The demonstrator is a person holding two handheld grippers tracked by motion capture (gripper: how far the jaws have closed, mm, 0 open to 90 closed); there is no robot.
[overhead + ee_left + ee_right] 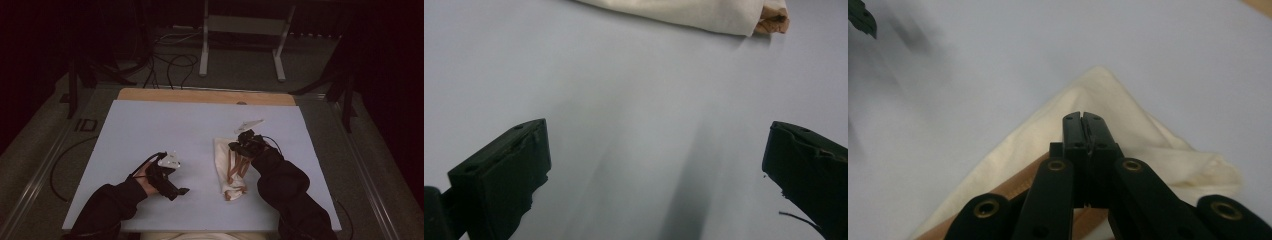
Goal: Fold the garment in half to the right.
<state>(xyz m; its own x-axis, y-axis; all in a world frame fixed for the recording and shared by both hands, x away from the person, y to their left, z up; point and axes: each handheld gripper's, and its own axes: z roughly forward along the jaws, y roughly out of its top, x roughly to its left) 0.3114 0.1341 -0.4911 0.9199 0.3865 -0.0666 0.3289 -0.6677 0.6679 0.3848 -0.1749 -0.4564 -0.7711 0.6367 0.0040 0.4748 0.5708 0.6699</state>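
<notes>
Cream cloth, a tote bag (227, 167) with brown straps (237, 169), lies crumpled on the pale mat (150, 135), right of the middle and closer to the person than to the far edge. The right gripper (239, 146) bears down on the bag's far end with its jaws pressed together; in its own view the tips meet over the cloth, but whether a fold is caught between them I cannot tell. That placement looks meant to pin or lift the far end so the bag can be straightened or folded. The left gripper (179, 192) hovers low over bare mat, jaws spread wide with nothing between them, pointed toward the bag's near end, probably to take the other corner. Open mat runs wide on the left and beyond the bag, so there is room to spread it. On the right the bag lies nearer the mat's edge, and a wooden strip (205, 96) borders the far side.
</notes>
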